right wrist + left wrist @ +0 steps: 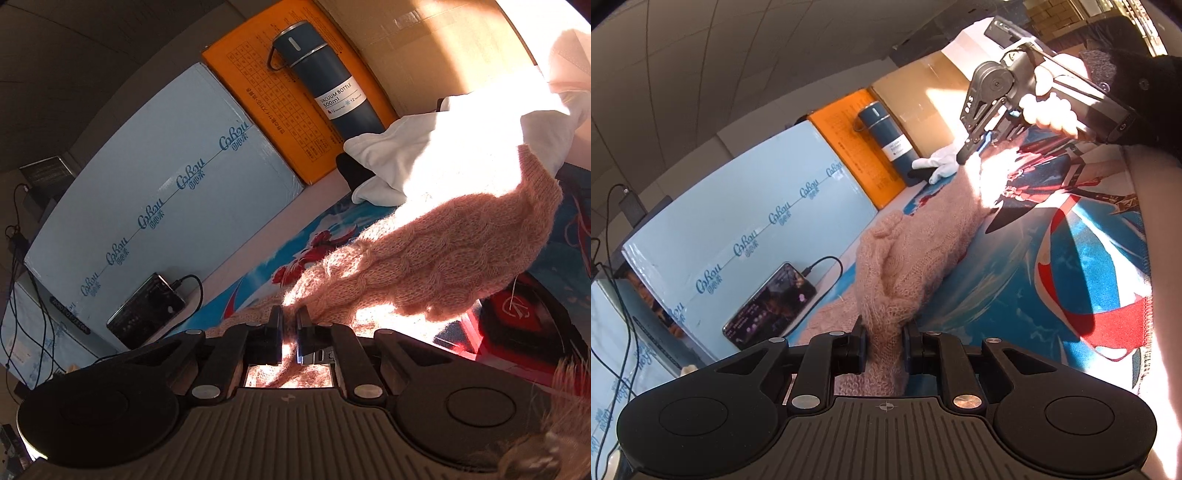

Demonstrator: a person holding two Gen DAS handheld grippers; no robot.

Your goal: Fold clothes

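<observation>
A pink cable-knit sweater [908, 254] lies stretched over a table mat printed in blue, red and white [1052, 280]. My left gripper [884, 334] is shut on a bunched part of the sweater. The sweater runs away from it toward my right gripper [971, 147], seen at the upper right in a person's hand, above the sunlit far end. In the right wrist view my right gripper [290, 321] is shut on the sweater [436, 251], which drapes up and to the right in bright sun.
A dark blue vacuum bottle [886, 140] lies against an orange box [846, 133]. White cloth [436, 155] sits beside it. A pale blue carton [750, 221], a cardboard box [923, 96] and a charging phone [772, 306] line the far side.
</observation>
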